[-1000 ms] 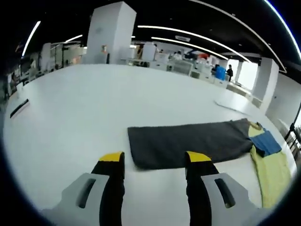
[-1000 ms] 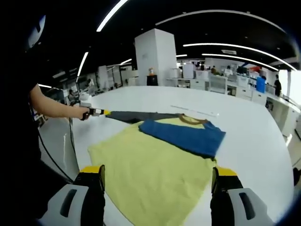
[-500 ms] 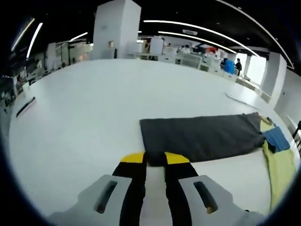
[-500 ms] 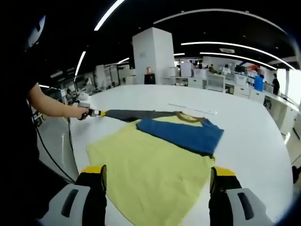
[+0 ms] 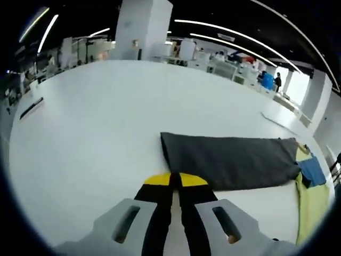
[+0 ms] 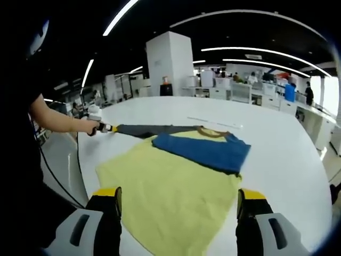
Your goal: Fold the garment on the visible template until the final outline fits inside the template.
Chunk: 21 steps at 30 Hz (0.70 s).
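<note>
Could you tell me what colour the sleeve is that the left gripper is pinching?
Dark grey sleeve, seen best in the left gripper view.

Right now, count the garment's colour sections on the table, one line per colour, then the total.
Yellow body: 1
Blue folded sleeve: 1
Dark grey sleeve, gripped by the left tool: 1
Total: 3

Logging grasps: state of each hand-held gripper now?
Left hand-held gripper: shut on the dark grey sleeve.
Right hand-held gripper: open, above the yellow shirt body.
</note>
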Each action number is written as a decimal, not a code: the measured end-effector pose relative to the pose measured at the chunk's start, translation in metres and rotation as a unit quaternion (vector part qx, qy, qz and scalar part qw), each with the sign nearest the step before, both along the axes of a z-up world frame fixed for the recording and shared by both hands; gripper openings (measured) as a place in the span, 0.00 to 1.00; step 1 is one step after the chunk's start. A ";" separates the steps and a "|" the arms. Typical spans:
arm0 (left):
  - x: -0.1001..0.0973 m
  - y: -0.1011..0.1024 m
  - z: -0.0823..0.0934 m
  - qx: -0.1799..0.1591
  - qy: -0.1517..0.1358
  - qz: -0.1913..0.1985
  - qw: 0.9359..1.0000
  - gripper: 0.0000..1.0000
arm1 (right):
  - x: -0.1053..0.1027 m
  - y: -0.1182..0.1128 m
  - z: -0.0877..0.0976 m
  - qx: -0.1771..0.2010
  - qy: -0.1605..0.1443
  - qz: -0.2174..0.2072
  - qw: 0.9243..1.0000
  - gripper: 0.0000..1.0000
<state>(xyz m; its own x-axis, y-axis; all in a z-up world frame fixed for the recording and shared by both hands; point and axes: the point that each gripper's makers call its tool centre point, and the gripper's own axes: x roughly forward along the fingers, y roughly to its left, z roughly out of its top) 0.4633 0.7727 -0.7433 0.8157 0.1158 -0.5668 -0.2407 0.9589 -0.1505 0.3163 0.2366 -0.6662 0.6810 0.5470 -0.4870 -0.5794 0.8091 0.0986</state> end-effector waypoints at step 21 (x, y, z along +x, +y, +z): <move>0.013 -0.032 0.035 -0.018 -0.059 -0.048 0.997 0.01 | -0.007 0.010 -0.005 0.015 0.004 0.013 1.000 0.97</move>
